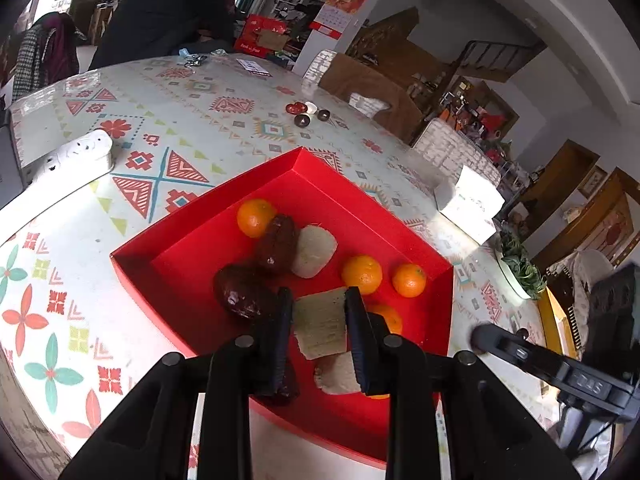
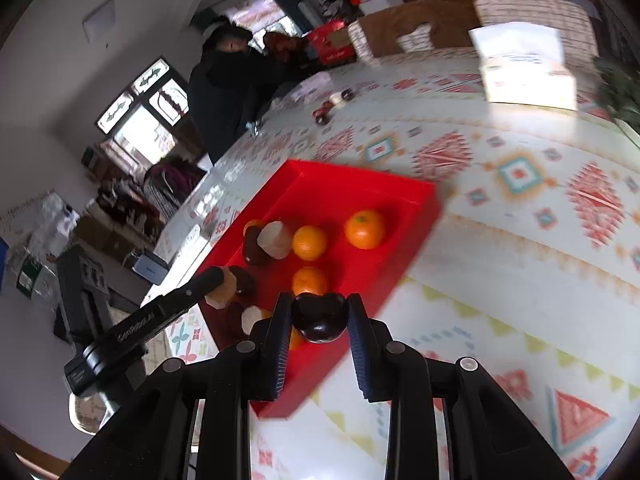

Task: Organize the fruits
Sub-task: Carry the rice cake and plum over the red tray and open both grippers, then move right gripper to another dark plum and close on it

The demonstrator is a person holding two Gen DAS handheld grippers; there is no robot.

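A patterned worktop (image 1: 168,128) carries a red tray (image 1: 192,240). Nearest, the left gripper (image 1: 319,328) has its jaws clamped on a pale cut chunk (image 1: 320,326) above the tray; the right gripper (image 2: 320,318) grips a dark fruit (image 2: 319,317) at the tray's edge. Beyond lie oranges (image 1: 362,274). Both look mid-delivery; next, lower and release inside.

Both wrist cameras look steeply down along their own jaws, close over a red tray (image 1: 304,184) of fruit on a patterned tabletop (image 1: 180,120). The left view meets the tray corner-on, its far corner at twelve o'clock; the right view (image 2: 360,184) sees it running toward eleven o'clock. Both share tray and tabletop.
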